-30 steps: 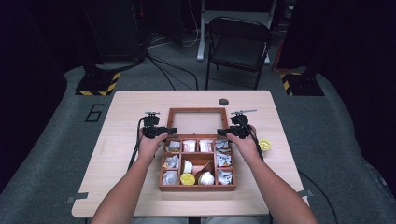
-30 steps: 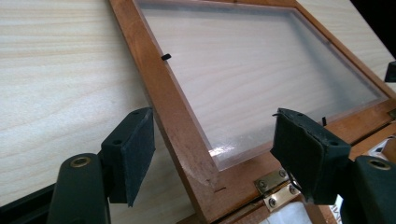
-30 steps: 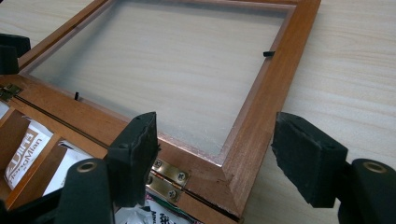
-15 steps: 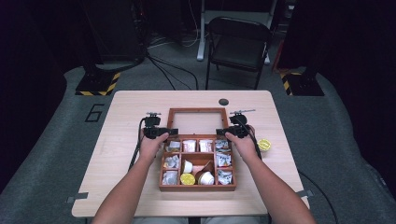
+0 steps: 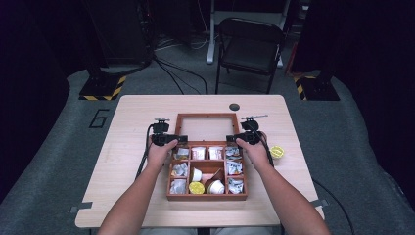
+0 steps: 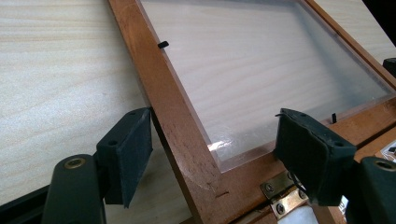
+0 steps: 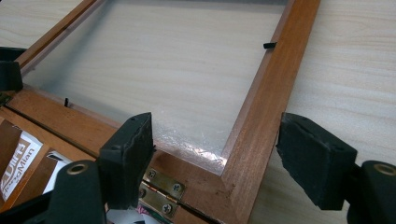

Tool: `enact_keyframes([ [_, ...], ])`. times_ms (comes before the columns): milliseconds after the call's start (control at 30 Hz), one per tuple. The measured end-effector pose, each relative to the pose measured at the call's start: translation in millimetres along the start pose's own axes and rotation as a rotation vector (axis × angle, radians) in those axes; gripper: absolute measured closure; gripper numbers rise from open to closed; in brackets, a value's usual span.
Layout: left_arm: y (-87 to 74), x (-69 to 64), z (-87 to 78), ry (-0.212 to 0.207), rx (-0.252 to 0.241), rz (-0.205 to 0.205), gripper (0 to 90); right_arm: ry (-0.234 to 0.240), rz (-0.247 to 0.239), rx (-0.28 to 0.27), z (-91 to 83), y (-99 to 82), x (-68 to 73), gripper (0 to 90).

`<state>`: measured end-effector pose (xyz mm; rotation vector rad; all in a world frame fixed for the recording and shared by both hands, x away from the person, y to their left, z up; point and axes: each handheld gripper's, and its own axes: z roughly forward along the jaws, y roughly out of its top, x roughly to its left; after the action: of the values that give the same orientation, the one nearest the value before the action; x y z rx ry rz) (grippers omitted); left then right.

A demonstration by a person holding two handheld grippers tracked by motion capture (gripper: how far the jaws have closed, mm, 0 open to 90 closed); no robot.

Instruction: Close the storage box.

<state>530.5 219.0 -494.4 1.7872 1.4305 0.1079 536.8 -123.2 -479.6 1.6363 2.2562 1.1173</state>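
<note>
Tongs (image 6: 212, 158) spread astride wooden lid frame (image 6: 180, 116) corner, clear pane (image 6: 261, 70); brass hinge (image 6: 280, 193), pale table (image 6: 60, 70)

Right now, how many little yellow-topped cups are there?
2. One yellow-topped cup sits in the front row of the wooden box; the other yellow-topped cup lies on the table right of it. More may be hidden among the packets.

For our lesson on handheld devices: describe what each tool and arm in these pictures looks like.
Both forearms are bare, with no sleeves in view. The left tool and right tool are black, each with two blocky black jaws bearing flat dark pads and brass-coloured pivot rivets. A black cable trails from the left one.
</note>
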Motion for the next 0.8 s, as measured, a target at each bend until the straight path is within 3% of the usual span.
enact_keyframes([
  [467,-0.5,2.9,3.2,-0.007,0.003,-0.016,27.4,-0.003,0.003,0.011,3.7,0.6,-2.0,26.0],
  [800,-0.6,4.7,4.7,-0.013,0.001,-0.02,26.8,0.021,0.033,0.016,6.9,0.8,-6.0,24.3],
])
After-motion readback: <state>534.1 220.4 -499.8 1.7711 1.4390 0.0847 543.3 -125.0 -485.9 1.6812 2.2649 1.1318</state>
